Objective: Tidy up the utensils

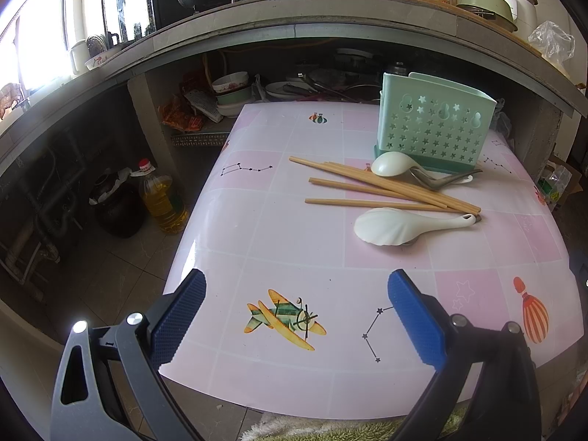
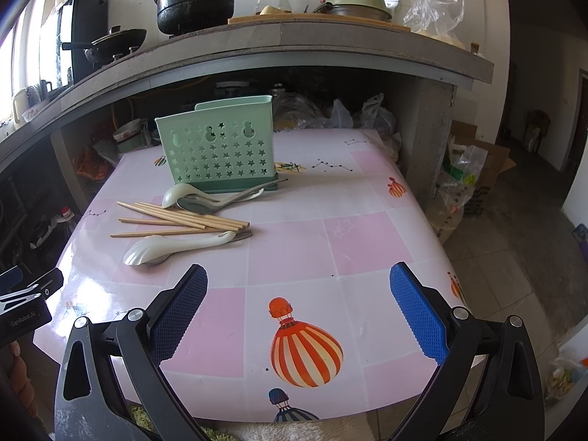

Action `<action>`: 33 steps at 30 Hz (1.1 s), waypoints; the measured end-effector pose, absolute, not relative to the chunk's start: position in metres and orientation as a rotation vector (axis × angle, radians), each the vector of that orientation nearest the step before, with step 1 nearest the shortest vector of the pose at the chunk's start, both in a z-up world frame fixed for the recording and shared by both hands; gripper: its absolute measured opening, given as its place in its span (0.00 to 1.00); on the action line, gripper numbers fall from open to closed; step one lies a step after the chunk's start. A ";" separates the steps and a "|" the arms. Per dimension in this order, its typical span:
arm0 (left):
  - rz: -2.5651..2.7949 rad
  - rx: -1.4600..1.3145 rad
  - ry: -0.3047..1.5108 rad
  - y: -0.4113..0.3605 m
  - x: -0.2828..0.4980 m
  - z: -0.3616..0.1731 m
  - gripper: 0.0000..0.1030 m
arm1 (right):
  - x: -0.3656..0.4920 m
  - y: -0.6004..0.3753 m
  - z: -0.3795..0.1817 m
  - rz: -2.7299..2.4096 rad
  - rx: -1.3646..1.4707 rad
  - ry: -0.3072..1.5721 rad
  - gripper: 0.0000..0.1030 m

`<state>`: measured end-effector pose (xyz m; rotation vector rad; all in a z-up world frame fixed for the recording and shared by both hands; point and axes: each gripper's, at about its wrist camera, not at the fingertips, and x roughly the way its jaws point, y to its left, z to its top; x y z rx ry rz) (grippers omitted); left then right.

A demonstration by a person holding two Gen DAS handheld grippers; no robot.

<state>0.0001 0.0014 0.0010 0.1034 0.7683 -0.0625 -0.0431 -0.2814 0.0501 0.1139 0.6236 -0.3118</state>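
A mint green utensil holder (image 1: pixel 433 125) with star holes stands at the far side of the pink table (image 1: pixel 279 228); it also shows in the right wrist view (image 2: pixel 217 147). In front of it lie several wooden chopsticks (image 1: pixel 375 187) (image 2: pixel 183 220), a white scalloped spoon (image 1: pixel 397 226) (image 2: pixel 165 248), a second white spoon (image 1: pixel 389 163) (image 2: pixel 176 194) and a metal spoon (image 1: pixel 441 180) (image 2: pixel 220 202). My left gripper (image 1: pixel 296 308) is open and empty above the table's near edge. My right gripper (image 2: pixel 297 308) is open and empty over the balloon print.
A concrete counter (image 1: pixel 330 25) overhangs the table's far side, with pots and bottles on top and bowls and bags under it. An oil bottle (image 1: pixel 160 198) stands on the floor at the left. Boxes and bags (image 2: pixel 466 180) sit at the right. The left gripper's body (image 2: pixel 22 305) shows at the left edge.
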 end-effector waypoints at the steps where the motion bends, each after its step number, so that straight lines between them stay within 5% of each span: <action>1: -0.062 0.103 0.768 0.001 0.000 0.001 0.94 | -0.043 -0.281 0.050 -0.312 0.112 0.623 0.92; 33: -0.062 0.103 0.769 0.001 0.000 0.001 0.94 | -0.041 -0.277 0.050 -0.310 0.110 0.627 0.92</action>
